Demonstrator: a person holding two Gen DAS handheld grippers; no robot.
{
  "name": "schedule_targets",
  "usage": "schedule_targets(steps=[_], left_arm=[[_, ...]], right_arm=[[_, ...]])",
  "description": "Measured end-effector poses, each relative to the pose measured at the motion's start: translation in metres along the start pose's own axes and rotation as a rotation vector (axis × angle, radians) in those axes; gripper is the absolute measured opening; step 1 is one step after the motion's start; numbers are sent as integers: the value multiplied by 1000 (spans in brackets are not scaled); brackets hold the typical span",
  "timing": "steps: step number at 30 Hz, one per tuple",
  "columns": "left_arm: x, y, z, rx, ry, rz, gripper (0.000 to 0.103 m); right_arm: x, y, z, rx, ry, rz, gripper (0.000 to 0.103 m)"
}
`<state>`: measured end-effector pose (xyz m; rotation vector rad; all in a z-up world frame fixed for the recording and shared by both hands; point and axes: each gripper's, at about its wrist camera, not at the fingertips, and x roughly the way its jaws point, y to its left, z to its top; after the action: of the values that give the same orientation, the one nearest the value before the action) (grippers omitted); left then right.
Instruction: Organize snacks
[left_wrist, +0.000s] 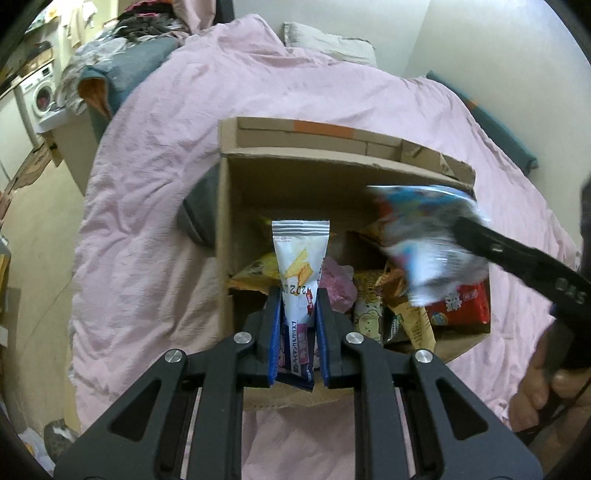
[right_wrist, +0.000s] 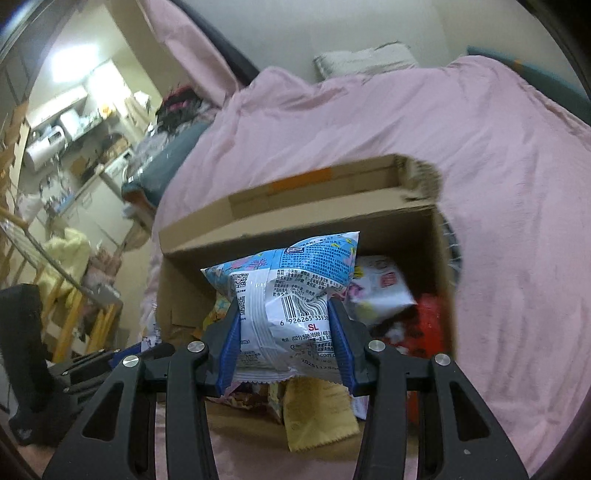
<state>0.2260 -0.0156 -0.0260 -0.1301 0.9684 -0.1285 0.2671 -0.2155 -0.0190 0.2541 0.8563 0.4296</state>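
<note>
An open cardboard box (left_wrist: 229, 206) (right_wrist: 207, 229) lies on the pink bed cover and holds several snack packs. My left gripper (left_wrist: 298, 295) is shut on a slim white snack packet (left_wrist: 299, 258) with a cracker picture, held upright over the box's near side. My right gripper (right_wrist: 284, 306) is shut on a puffy blue-and-white snack bag (right_wrist: 288, 280) with a barcode, above the box opening. In the left wrist view that bag (left_wrist: 424, 236) is blurred over the box's right half, with the right gripper's black finger (left_wrist: 509, 254) reaching in from the right.
Yellow, red and pink snack packs (left_wrist: 369, 306) fill the box bottom. The pink bed cover (left_wrist: 184, 184) spreads all round the box. A pillow (left_wrist: 328, 40) lies by the far wall. A hand (left_wrist: 550, 391) holds the right gripper's handle. Clothes and a washing machine (left_wrist: 38, 96) stand at the left.
</note>
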Motion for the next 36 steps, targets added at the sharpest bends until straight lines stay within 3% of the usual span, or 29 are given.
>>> schedule_targets(steps=[3, 6, 12, 16, 18, 21, 22, 23, 24, 25, 26, 29, 36], left_arm=[[10, -3, -2, 29, 15, 4, 14], [23, 2, -2, -4, 61, -1, 14], [36, 14, -4, -63, 105, -24, 14], [35, 9, -6, -51, 101, -39, 14], [35, 3, -6, -28, 97, -35, 15], [32, -4, -6, 6, 91, -43, 17], [31, -6, -6, 16, 89, -48, 24], [28, -7, -6, 27, 83, -41, 41], [25, -9, -6, 33, 71, -18, 50], [21, -9, -7, 32, 52, 5, 69], [16, -9, -7, 27, 33, 8, 78], [7, -7, -5, 18, 4, 4, 81], [-10, 1, -3, -4, -71, 55, 81]], right_arm=[[25, 9, 0, -32, 43, -24, 46], [44, 13, -2, -56, 70, -45, 47], [52, 0, -2, 16, 85, 15, 50], [50, -9, -2, 72, 88, 52, 51], [47, -11, -1, 91, 79, 56, 57], [42, -12, 0, 118, 76, 117, 84], [39, -12, 1, 126, 72, 141, 90], [35, -10, 3, 129, 57, 158, 91], [32, -9, 4, 127, 46, 166, 92], [27, -8, 5, 122, 31, 172, 94], [22, -8, 7, 121, 13, 176, 96], [8, -13, 10, 131, -30, 165, 102], [-18, -22, 13, 133, -83, 95, 103]])
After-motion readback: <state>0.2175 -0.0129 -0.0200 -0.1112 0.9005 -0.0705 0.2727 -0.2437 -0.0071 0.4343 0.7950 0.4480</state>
